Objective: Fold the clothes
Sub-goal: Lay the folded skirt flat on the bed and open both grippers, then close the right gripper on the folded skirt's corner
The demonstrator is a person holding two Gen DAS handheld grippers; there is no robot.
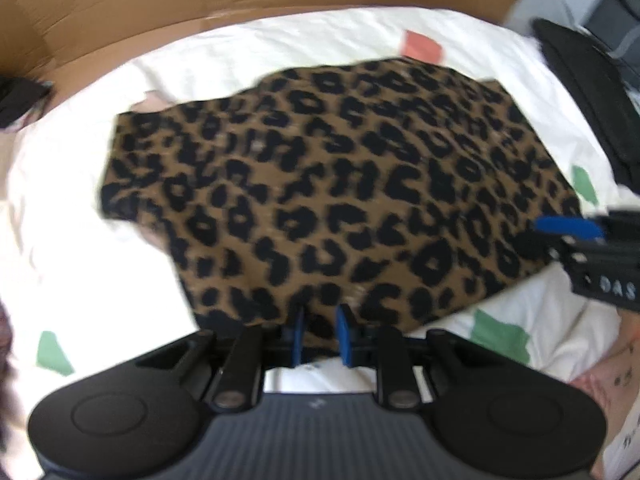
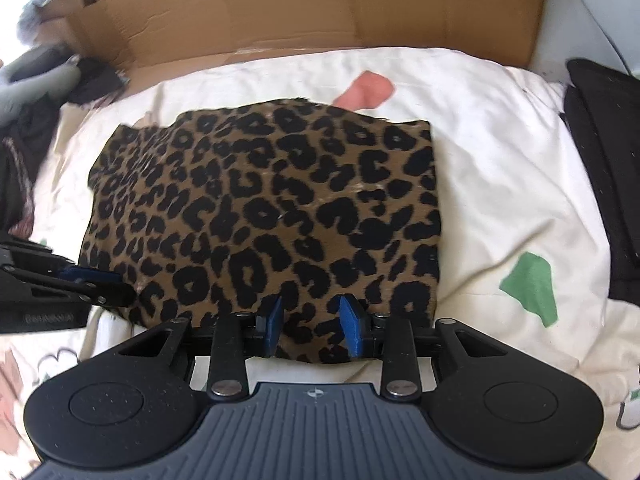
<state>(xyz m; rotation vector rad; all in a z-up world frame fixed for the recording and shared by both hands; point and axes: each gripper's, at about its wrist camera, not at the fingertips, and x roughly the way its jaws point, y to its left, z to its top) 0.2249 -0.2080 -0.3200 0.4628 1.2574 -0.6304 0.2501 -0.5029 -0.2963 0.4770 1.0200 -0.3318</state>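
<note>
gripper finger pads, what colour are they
Blue pads, clearest in the right wrist view.

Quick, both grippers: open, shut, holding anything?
Left gripper: open, jaws apart over the near edge of the leopard-print garment, not gripping.
Right gripper: open, same edge.

The place looked like a home, most likely a bedroom. The work surface was a bed covered with a cream sheet (image 2: 500,184) that carried green and pink printed shapes, as household bedding does. A flattened cardboard box (image 2: 304,8) stood against the far edge of the bed. Dark clothes (image 2: 604,168) lay in a pile at the right side, and more dark things lay at the left.
</note>
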